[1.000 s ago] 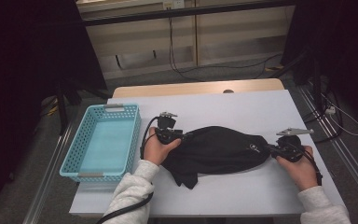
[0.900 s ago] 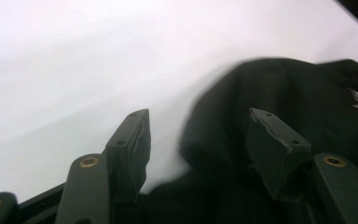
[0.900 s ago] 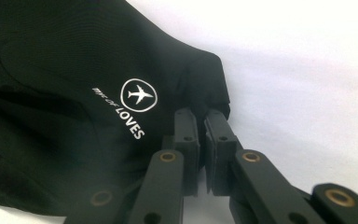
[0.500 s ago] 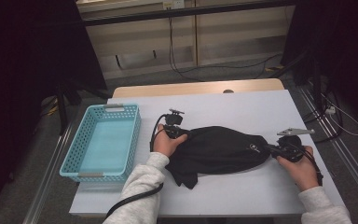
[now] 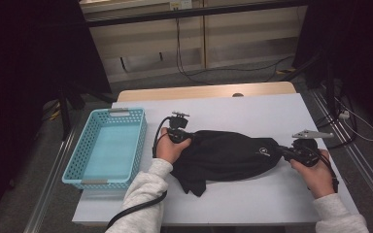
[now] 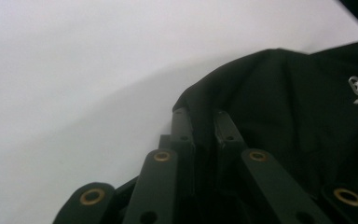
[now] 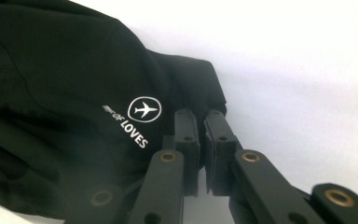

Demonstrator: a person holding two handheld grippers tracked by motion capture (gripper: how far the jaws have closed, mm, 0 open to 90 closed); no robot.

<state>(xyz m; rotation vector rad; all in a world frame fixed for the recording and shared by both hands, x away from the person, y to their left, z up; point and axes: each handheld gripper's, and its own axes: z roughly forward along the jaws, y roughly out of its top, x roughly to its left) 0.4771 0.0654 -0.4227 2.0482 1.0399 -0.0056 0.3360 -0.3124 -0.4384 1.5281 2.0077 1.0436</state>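
Black garment (image 5: 228,158) on table, left tool (image 6: 200,122) just closed onto its edge, right tool (image 7: 198,122) clamped unchanged.

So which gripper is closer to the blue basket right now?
Left. The left gripper grips the black garment's near end, just right of the blue basket. The right gripper pinches the garment's far end, a full garment length farther from the basket.

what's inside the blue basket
Nothing: the blue basket shows a bare bottom. The near wall hides a strip of it.
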